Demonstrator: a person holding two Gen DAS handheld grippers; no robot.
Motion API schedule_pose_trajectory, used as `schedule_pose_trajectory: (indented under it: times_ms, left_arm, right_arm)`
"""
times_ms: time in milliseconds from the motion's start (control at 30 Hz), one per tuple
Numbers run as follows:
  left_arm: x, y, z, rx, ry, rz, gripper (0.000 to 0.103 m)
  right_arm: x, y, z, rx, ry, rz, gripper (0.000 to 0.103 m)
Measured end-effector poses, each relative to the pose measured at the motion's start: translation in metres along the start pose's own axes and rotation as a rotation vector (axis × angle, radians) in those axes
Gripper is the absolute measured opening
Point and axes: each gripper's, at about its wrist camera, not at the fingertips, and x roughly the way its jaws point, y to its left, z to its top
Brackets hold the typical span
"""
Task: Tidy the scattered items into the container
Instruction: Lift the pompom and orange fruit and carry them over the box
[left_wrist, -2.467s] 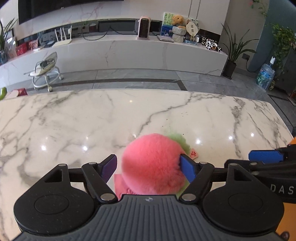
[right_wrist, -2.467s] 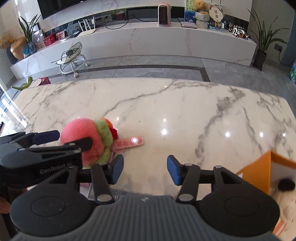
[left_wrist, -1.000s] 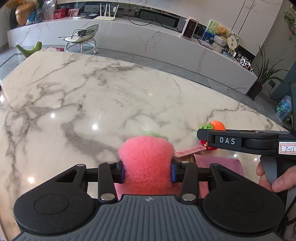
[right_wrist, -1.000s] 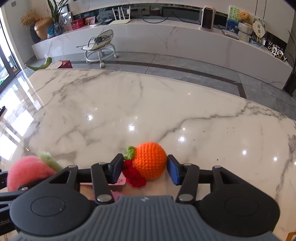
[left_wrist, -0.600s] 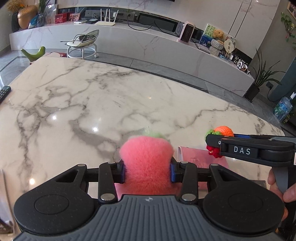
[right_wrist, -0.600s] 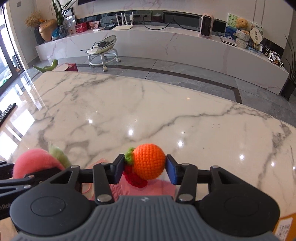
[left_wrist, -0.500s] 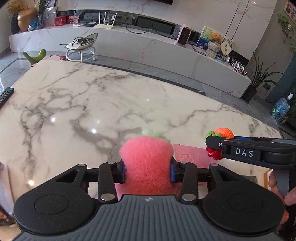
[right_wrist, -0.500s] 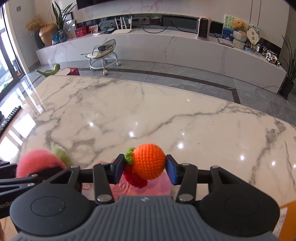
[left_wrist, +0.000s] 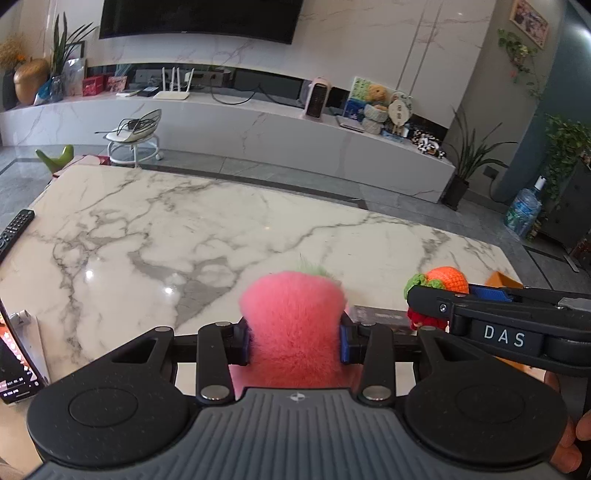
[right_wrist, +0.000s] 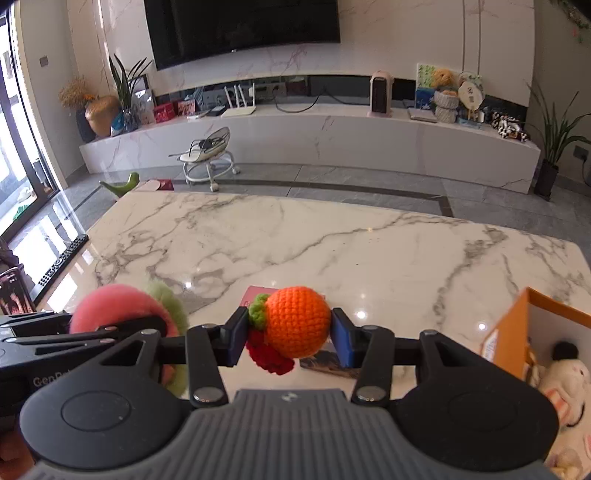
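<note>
My left gripper (left_wrist: 293, 338) is shut on a fluffy pink plush ball (left_wrist: 293, 325) with a green tuft, held above the marble table (left_wrist: 184, 229). The right gripper (right_wrist: 288, 338) is shut on an orange crocheted ball (right_wrist: 298, 326) with a green leaf and a red crocheted bit hanging under it. Both toys are off the table. In the left wrist view the right gripper (left_wrist: 443, 295) shows at the right with the orange ball (left_wrist: 445, 279). The orange box (right_wrist: 517, 332) stands at the right with a white plush toy (right_wrist: 565, 384) inside. In the right wrist view the pink ball (right_wrist: 118, 310) shows at left.
A pink card (right_wrist: 255, 295) and a dark booklet (right_wrist: 325, 360) lie on the table below the grippers. A black remote (left_wrist: 14, 230) lies at the left edge, and a phone (left_wrist: 14, 354) stands at the near left. A hand (left_wrist: 569, 439) holds the right gripper.
Both grippers have risen and pulled back from the table with their toys held. The orange box has come into view at the right of the right wrist view.
</note>
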Motion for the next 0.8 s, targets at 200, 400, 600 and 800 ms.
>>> schedule_pose_trajectory:
  times_ms: [200,400,600,800]
  left_arm:
    - [-0.021,-0.028,-0.018,0.063,-0.021,-0.007,0.046]
    - [-0.036,-0.061,-0.029,0.129,-0.037,-0.043,0.046]
    - [-0.043,-0.101,-0.036,0.192,-0.051,-0.096,0.046]
    - [-0.042,-0.144,-0.041,0.256,-0.06,-0.145,0.046]
  right_arm:
    - [-0.043,-0.011,-0.025,-0.003,-0.049,-0.056,0.05]
    - [-0.077,-0.039,-0.047,0.037,-0.087,-0.132,0.05]
    - [-0.102,-0.071,-0.066,0.089,-0.109,-0.187,0.05]
    - [-0.125,-0.101,-0.079,0.119,-0.137,-0.222,0.05]
